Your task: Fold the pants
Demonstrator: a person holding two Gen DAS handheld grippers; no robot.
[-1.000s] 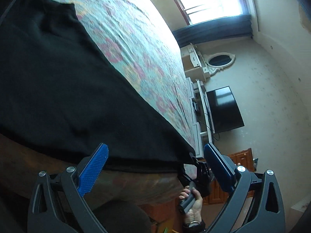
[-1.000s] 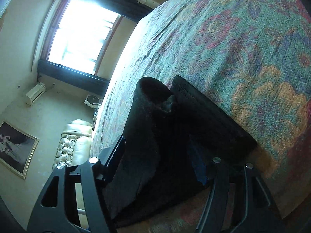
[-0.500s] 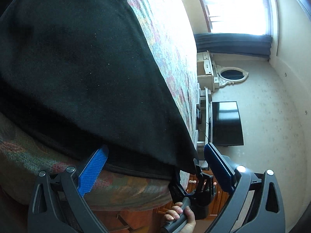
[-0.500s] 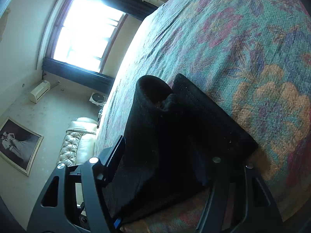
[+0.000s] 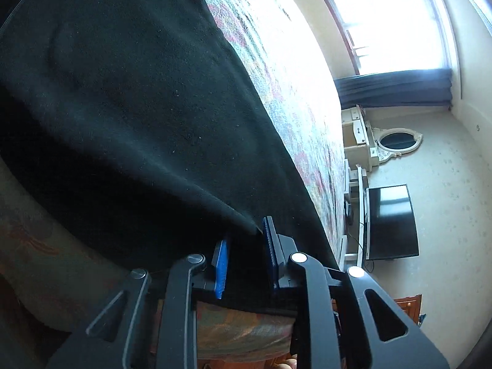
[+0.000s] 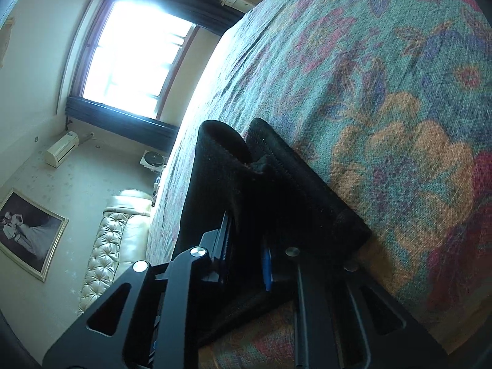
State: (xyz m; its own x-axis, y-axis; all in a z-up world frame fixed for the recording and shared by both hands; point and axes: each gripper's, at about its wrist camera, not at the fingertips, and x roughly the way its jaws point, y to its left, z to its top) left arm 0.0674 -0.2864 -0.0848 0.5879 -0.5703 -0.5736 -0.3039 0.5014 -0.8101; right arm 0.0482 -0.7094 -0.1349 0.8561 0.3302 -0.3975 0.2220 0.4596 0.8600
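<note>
On the flowery bed (image 6: 384,98), black pants (image 5: 129,98) lie flat. Left gripper (image 5: 244,255) pinches their edge. Right gripper (image 6: 246,258) squeezes the cuff end.

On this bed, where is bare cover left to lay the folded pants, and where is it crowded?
Free: the flowered bed cover beyond the pants, toward the window. In the left view, a strip between the pants' edge and the far bedside. Crowded: the near edge, where the left hand-held gripper and right hand-held gripper pinch the cloth.
</note>
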